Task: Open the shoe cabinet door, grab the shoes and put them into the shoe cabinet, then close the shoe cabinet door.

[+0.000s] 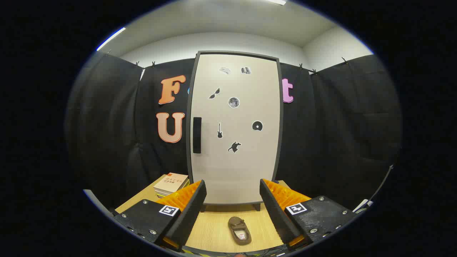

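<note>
The fingers (pixel 232 200) were spread wide, holding nothing. A shoe (pixel 239 230) lay on the table (pixel 210 228) between them. The cabinet (pixel 235 128) stood shut at the far edge.

The gripper (pixel 232 191) is held level, its fingers (pixel 192 207) spread wide apart. Nothing sits between them; they grip nothing.

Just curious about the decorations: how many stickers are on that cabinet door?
7 on the cabinet door: two near the top, a sunglasses one and a round one below them, a guitar and a disc at mid-height, and an animal shape lowest. The open gripper hovers above the shoe.
</note>
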{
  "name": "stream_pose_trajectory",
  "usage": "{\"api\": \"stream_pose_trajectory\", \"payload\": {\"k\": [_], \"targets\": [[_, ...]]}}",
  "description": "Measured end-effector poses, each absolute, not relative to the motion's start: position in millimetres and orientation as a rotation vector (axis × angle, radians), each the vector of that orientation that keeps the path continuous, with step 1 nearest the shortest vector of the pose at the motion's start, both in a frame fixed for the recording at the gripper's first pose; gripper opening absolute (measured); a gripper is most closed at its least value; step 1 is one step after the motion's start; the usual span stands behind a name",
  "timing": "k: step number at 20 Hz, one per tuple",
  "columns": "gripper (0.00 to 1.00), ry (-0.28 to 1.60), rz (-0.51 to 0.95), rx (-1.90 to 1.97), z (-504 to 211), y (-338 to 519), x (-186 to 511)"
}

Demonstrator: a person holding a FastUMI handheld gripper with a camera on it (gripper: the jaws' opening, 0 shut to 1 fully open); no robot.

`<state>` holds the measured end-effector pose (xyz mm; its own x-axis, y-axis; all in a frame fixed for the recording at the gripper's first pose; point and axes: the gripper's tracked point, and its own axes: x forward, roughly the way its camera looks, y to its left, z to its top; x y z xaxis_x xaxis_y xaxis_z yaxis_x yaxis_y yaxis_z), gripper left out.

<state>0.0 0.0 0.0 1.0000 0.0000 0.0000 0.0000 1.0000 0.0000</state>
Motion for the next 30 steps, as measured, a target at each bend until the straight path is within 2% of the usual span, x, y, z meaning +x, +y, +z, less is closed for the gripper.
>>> {"api": "stream_pose_trajectory", "payload": {"k": [30], "targets": [[0.93, 0.01, 0.016, -0.001, 2, 10, 16]]}}
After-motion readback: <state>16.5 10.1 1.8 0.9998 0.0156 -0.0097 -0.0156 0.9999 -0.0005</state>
